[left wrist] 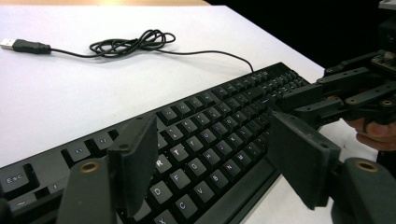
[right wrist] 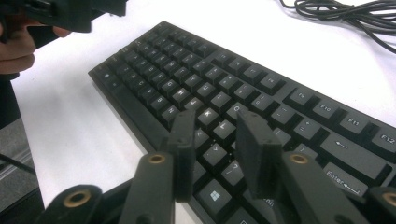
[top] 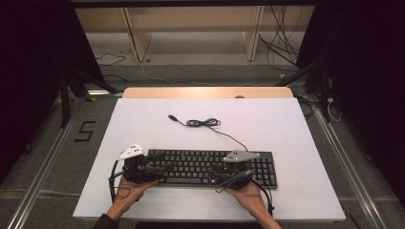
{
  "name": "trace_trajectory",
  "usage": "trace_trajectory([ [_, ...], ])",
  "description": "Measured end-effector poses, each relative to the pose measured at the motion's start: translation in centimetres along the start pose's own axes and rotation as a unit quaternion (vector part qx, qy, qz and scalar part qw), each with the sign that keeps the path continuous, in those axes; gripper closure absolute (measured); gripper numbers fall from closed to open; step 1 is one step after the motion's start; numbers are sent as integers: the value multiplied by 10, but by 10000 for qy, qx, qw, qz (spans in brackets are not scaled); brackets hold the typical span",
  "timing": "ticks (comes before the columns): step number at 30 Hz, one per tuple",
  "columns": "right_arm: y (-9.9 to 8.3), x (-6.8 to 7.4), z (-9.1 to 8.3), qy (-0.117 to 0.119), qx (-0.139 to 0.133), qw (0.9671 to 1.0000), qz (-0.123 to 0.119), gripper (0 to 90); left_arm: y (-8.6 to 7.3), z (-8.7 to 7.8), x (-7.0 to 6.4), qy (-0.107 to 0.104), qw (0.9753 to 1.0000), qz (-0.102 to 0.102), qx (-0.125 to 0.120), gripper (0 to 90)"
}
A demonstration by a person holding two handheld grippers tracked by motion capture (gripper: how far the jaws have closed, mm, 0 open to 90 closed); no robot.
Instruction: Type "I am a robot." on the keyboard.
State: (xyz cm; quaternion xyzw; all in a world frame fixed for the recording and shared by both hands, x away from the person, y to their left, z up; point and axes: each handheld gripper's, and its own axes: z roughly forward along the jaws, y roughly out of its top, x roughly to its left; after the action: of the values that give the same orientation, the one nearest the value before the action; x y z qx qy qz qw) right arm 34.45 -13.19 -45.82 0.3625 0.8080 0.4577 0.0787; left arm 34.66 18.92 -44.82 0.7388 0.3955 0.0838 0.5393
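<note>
keyboard (top: pixel 210 167), black and full-sized, lies flat on the white tabletop (top: pixel 143 124), close to the person's edge, with both tools poised over its near half. the left tool (top: pixel 160 161) hangs above the keyboard's left end; in the left gripper view its two black jaws stand spread wide apart, with the letter keys showing plainly in the gap between them, and nothing is caught between the pads. whether the jaws touch the keycaps i cannot tell from here. the right tool (top: pixel 216 171) sits over the keys further along toward the keyboard's right part; in the right gripper view its jaws are parted by a narrower gap, above the keys near the bottom rows, with the enter key just off to one side of them, and they pinch nothing. the two tools point toward each other across the middle of the keyboard and are apart, not touching. a hand (top: pixel 128 190) holds the left tool from behind, and the other hand (top: pixel 248 194) holds the right one. beyond the tools, past the keyboard's far edge, its thin black cable (top: pixel 205 123) lies in a loose coil on the tabletop, ending in a usb plug (top: pixel 173 117) that lies free on the white surface.
</note>
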Motion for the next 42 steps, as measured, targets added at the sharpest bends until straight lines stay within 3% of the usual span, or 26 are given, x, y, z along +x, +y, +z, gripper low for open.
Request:
trace_trajectory([
  [16,3,1,9,-14,143,9999,-74,898,-13,-11,-3,39,9999,86,99,272],
  [22,3,-1,12,-85,220,9997,-79,900,-16,-15,-5,85,9998,160,111,267],
  [42,-1,0,29,-177,566,9981,-163,900,-23,-23,-5,113,9998,108,105,255],
])
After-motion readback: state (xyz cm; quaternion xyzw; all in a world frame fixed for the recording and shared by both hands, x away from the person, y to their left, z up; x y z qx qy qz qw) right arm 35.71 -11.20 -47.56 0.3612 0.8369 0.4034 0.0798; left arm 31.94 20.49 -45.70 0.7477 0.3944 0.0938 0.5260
